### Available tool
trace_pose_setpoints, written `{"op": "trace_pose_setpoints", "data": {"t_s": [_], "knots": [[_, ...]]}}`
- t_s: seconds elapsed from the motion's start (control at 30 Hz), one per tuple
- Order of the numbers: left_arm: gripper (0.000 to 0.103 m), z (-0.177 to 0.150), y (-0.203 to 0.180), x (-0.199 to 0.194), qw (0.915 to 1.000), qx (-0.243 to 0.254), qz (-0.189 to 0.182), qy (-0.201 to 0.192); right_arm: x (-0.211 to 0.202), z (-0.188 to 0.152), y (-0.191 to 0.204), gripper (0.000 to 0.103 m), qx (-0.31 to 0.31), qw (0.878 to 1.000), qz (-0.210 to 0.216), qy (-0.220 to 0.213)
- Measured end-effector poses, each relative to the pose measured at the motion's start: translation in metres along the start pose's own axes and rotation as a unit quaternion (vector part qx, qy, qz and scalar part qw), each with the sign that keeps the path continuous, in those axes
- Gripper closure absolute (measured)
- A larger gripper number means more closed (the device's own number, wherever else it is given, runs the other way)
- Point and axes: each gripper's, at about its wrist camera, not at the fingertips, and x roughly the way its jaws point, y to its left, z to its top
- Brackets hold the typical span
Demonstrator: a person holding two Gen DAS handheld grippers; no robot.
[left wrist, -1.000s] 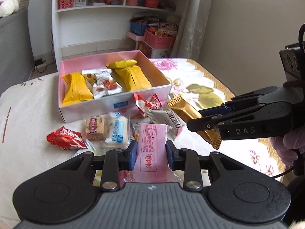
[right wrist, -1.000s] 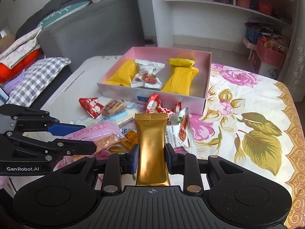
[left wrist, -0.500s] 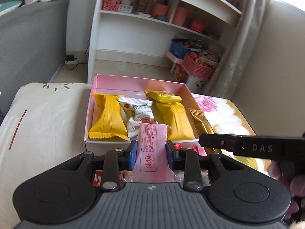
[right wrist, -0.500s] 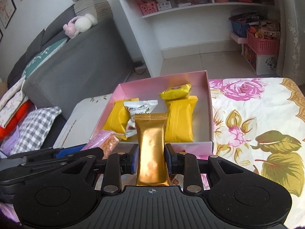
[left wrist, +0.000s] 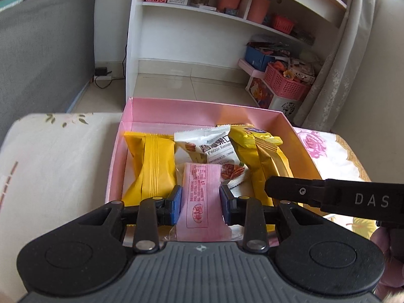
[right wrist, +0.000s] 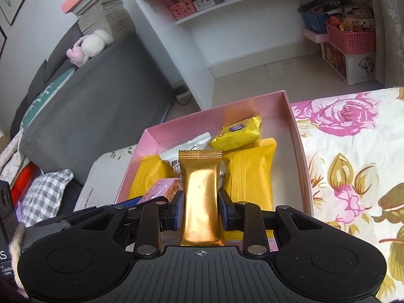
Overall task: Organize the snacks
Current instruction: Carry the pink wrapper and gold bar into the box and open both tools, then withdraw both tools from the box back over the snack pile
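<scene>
Taking the pink box (left wrist: 202, 112) as our landmark, we start at its left, where the bench (left wrist: 58, 156) under a pale cloth is bare. Inside the box, against its left wall, we see a yellow packet (left wrist: 151, 166) lying lengthwise. Next to it, in the middle of the box, lies a white pecan packet (left wrist: 214, 149). Over the near part of the box we hold the left hand-held gripper (left wrist: 200, 203), clenched on a pink wafer packet (left wrist: 202, 197) whose far end overlaps the pecan packet. Right of the middle, a second long yellow packet (right wrist: 248, 176) lies in the box, with a small yellow packet (right wrist: 238, 132) resting across its far end. The right hand-held gripper (right wrist: 200, 208) is over the near edge of the box, just right of the left one, and it grasps a gold bar packet (right wrist: 200, 194) standing lengthwise between its blue pads. In the left wrist view we see this gripper reach in from the right, level with the box's right wall. To the right of the box, the bench carries a cloth with pink roses (right wrist: 346, 113).
</scene>
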Motion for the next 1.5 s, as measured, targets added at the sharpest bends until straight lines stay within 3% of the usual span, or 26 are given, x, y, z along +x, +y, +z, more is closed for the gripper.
{"op": "trace_pose_setpoints", "data": {"t_s": [0.17, 0.47, 0.6, 0.7, 0.9, 1.1, 1.37, 1.5], "knots": [[0.074, -0.004, 0.011, 0.015, 0.9997, -0.018, 0.01, 0.011, 0.014, 0.001, -0.004, 0.076, 0.007, 1.0, 0.001, -0.009], [0.074, -0.004, 0.017, 0.014, 0.9998, -0.021, 0.0, -0.007, 0.018, 0.001, -0.01, 0.076, 0.008, 1.0, 0.005, -0.026], [0.072, -0.002, 0.017, 0.01, 0.9998, -0.021, -0.001, -0.008, 0.016, 0.003, -0.009, 0.07, 0.011, 1.0, 0.019, -0.019], [0.065, 0.001, 0.014, 0.005, 0.9999, -0.01, 0.001, -0.013, 0.013, 0.003, -0.008, 0.059, 0.011, 0.999, 0.027, -0.018], [0.051, 0.002, 0.012, -0.003, 0.9999, 0.0, 0.007, -0.012, 0.003, 0.002, -0.005, 0.048, 0.002, 1.0, 0.017, -0.016], [0.035, -0.002, 0.01, -0.02, 0.9996, 0.016, 0.023, -0.007, -0.018, -0.003, 0.003, 0.029, -0.016, 1.0, 0.015, -0.022], [0.012, -0.009, 0.012, -0.048, 0.9982, 0.044, 0.042, 0.0, -0.046, -0.016, 0.02, 0.017, -0.058, 0.998, -0.01, -0.024], [0.008, -0.014, 0.015, -0.061, 0.9975, 0.046, 0.053, 0.005, -0.056, -0.023, 0.026, 0.014, -0.065, 0.998, -0.02, -0.018]]}}
